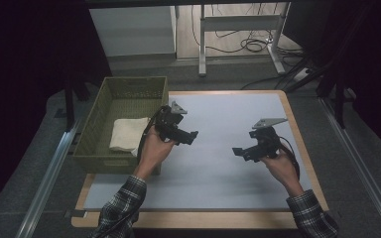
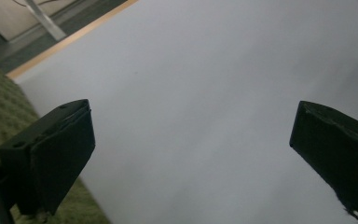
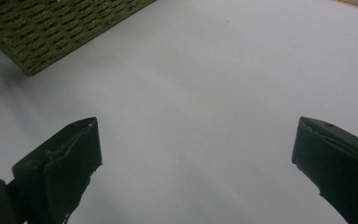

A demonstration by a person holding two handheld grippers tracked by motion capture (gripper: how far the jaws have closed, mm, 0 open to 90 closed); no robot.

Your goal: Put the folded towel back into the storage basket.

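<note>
both forearms enter over the desk's near edge. left claw [image 1: 192, 137] and right claw [image 1: 238, 151] hover released, holding nothing. folded white cloth [image 1: 127, 133], probably a towel, lies in the basket [image 1: 110, 89] at the desk's left edge. next: withdraw clear.

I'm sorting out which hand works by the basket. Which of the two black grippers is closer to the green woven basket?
The left gripper, held beside the green woven basket holding a folded white cloth. The right gripper hangs farther off, over the white mat.
</note>
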